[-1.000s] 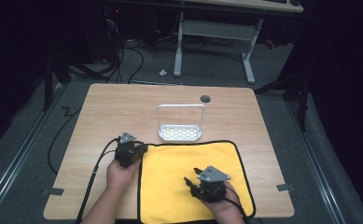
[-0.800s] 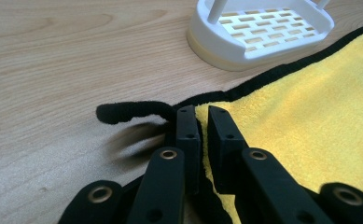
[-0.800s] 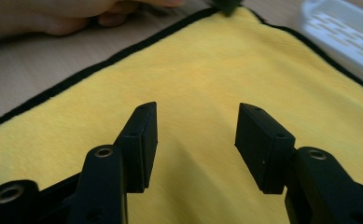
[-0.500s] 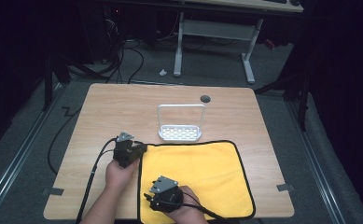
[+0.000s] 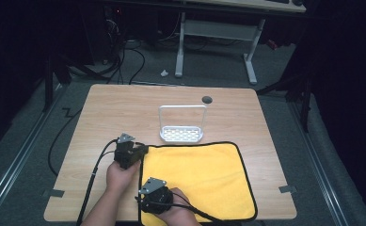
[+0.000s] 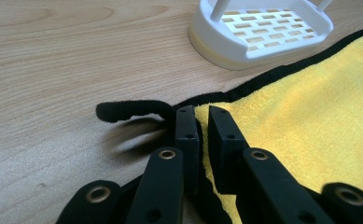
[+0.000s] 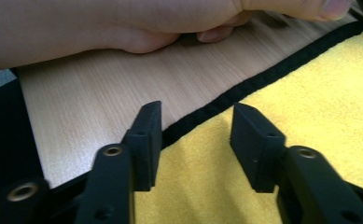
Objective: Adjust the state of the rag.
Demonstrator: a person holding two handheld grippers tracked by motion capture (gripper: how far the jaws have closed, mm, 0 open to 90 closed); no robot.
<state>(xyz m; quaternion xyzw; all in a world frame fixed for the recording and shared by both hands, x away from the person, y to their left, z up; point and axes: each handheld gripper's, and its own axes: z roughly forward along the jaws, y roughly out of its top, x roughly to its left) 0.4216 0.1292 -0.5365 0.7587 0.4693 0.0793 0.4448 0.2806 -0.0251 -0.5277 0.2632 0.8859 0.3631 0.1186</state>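
A yellow cloth (image 5: 204,174) with black edging lies flat on the near half of the wooden table (image 5: 119,108). My left gripper (image 5: 142,151) is at the cloth's far left corner. In the left gripper view that gripper (image 6: 202,116) is shut on the corner of the cloth (image 6: 310,102), and a black edging loop sticks out to the left. My right gripper (image 5: 147,194) is low over the cloth's left edge near the table front. In the right gripper view its jaws (image 7: 195,121) stand open and have just been closing, with the black-trimmed edge of the cloth (image 7: 300,107) between them, unpinched.
A white slotted rack (image 5: 181,134) with a tall hoop handle stands just beyond the cloth's far edge, close to the left gripper (image 6: 263,28). A dark round hole (image 5: 207,99) sits near the table's far edge. The person's left hand (image 7: 123,23) lies just ahead of the right gripper.
My right gripper has travelled left across the cloth from its right-hand part to its near left edge, and its jaws have narrowed. The left gripper has kept still on the corner.
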